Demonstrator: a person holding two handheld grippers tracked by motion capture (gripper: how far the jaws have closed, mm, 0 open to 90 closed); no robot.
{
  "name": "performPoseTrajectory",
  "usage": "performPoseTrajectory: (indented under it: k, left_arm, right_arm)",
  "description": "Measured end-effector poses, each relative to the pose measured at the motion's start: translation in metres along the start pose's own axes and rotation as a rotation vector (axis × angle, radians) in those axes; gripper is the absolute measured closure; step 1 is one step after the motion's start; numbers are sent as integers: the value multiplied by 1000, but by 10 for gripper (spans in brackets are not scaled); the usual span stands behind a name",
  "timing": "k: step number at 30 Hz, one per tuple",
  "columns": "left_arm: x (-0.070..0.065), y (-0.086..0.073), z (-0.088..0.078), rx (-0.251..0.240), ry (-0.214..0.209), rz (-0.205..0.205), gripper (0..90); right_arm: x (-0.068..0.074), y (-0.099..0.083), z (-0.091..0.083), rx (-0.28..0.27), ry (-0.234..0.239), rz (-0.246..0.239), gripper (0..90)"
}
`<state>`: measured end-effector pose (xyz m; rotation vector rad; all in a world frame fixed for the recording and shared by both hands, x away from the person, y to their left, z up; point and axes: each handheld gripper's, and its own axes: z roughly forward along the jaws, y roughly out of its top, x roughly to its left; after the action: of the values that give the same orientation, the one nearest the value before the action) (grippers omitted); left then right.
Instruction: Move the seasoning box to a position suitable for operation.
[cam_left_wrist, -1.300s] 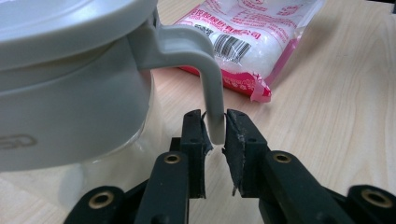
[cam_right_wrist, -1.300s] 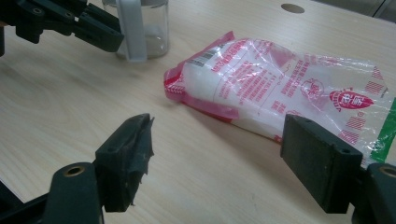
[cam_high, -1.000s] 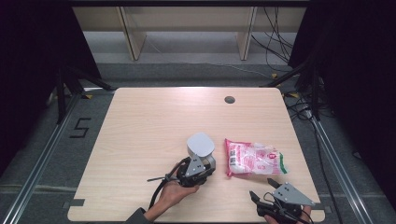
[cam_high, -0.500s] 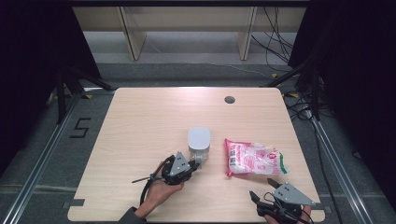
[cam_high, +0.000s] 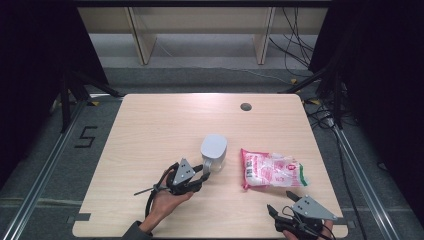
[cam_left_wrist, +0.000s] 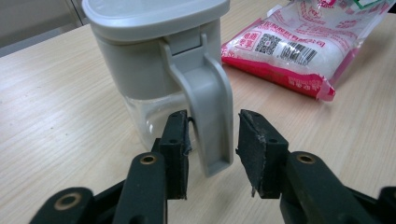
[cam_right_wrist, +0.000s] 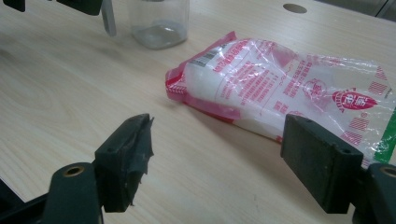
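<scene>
A clear jar with a grey lid stands upright on the table's middle front. Its grey handle points at my left gripper. That gripper's jaws have just been opening and stand on either side of the handle, with a gap showing at the right pad. A pink-and-white plastic bag of white grains lies flat to the right of the jar. My right gripper rests near the front right edge. It is wide open and empty, facing the bag and the jar beyond.
The wooden table has a round cable hole at the back right. Behind it stand shelf legs, and loose cables lie on the floor. Metal rails run along both sides.
The left hand has drawn back to the left, and the jar now stands a little farther from the bag. The left jaws have parted from the handle. The right gripper has kept still.
</scene>
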<state>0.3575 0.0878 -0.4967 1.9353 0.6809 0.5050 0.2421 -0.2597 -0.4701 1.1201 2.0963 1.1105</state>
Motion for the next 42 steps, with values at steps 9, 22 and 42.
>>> performPoseTrajectory:
  k: [9, 22, 42]
  left_arm:
    - [-2, 5, 16, -2, 25, 25, 646]
    - [28, -3, 2, -5, 124, 22, 662]
    - [55, -2, 22, 20, 209, -22, 691]
  right_arm:
    - [0, 0, 0, -2, 12, -5, 256]
    - [0, 0, 0, 0, 10, 0, 256]
    - [2, 0, 3, 3, 26, -8, 256]
